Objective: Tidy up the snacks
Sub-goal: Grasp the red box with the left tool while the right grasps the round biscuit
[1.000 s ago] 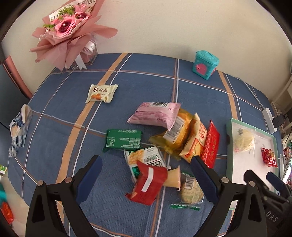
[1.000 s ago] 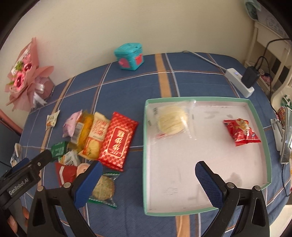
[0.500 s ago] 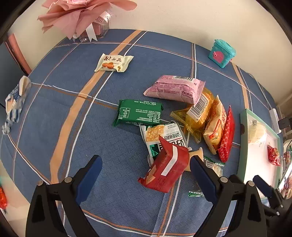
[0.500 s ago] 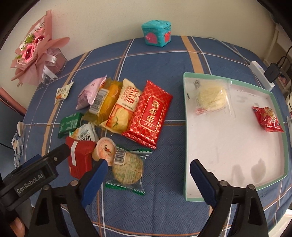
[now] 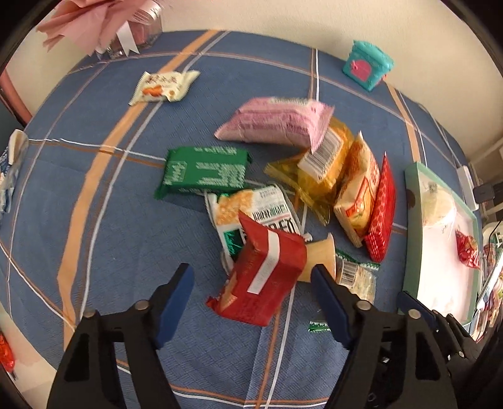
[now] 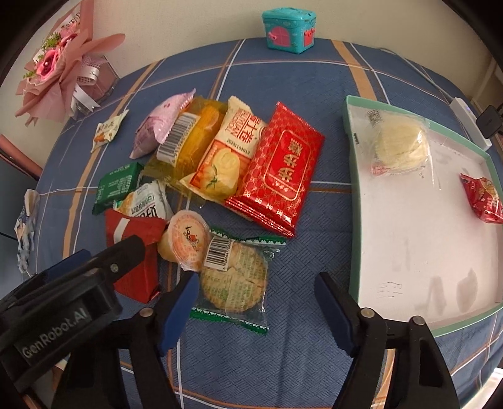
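Several snack packs lie in a heap on the blue plaid cloth. My left gripper (image 5: pixel 251 283) is open, its jaws either side of a red packet with a white stripe (image 5: pixel 264 277). My right gripper (image 6: pixel 256 295) is open, just above a round cracker in a clear green-edged wrapper (image 6: pixel 234 277), next to a jelly cup (image 6: pixel 185 240). A green-rimmed white tray (image 6: pixel 352 176) at the right holds a pale round cake (image 6: pixel 399 144) and a small red bag (image 6: pixel 481 198). The left gripper's arm (image 6: pixel 63 283) shows in the right wrist view.
A large red pack (image 6: pixel 283 170), yellow packs (image 6: pixel 226 157), a pink pack (image 5: pixel 276 126), a green bar (image 5: pixel 204 173) and a small white sachet (image 5: pixel 163 86) lie around. A teal toy chest (image 6: pixel 289 26) and a pink bouquet (image 6: pixel 59 69) stand at the back. A power strip (image 6: pixel 468 119) lies beyond the tray.
Both grippers have moved down and closer to the heap. The left one now straddles the red striped packet; the right one has swung left from the tray to over the round cracker.
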`<state>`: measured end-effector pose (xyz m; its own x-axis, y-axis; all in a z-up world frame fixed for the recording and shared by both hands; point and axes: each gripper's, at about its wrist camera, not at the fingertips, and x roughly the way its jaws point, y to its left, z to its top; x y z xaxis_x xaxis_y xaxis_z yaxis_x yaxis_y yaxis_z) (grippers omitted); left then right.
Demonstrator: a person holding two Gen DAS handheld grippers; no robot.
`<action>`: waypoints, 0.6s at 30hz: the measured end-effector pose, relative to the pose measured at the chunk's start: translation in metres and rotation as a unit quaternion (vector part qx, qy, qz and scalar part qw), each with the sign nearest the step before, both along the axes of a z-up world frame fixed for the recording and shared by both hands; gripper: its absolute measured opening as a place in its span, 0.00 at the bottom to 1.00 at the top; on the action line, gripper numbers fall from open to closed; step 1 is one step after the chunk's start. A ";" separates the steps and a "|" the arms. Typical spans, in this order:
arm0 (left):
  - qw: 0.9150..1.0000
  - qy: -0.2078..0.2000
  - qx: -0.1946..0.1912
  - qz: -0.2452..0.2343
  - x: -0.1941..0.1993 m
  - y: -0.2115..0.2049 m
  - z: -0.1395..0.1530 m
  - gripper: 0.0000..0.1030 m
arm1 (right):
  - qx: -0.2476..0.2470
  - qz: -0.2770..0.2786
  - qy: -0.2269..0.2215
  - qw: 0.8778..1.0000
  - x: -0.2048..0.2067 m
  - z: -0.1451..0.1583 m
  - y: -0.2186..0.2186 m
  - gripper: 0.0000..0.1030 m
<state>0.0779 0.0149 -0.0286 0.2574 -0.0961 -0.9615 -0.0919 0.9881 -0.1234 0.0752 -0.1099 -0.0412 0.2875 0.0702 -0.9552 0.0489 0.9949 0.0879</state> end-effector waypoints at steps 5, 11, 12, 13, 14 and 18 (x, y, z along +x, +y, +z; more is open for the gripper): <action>1.000 0.021 0.003 -0.014 0.001 -0.009 -0.012 0.50 | -0.008 0.008 0.014 1.000 0.000 -0.012 0.007 0.71; 1.000 0.025 0.007 -0.009 0.002 -0.012 -0.019 0.47 | -0.008 0.020 0.009 1.000 0.000 -0.015 0.012 0.68; 1.000 0.027 0.008 -0.008 0.003 -0.012 -0.021 0.47 | -0.007 0.021 0.010 1.000 0.000 -0.016 0.013 0.68; 1.000 0.030 0.008 -0.007 0.003 -0.010 -0.023 0.46 | -0.006 0.021 0.012 1.000 0.002 -0.018 0.016 0.68; 0.999 0.033 0.009 -0.006 0.005 -0.010 -0.027 0.45 | -0.002 0.021 0.015 1.000 0.003 -0.020 0.017 0.67; 0.999 0.046 0.015 -0.008 0.011 -0.015 -0.041 0.43 | -0.020 0.028 0.020 0.999 0.007 -0.030 0.025 0.63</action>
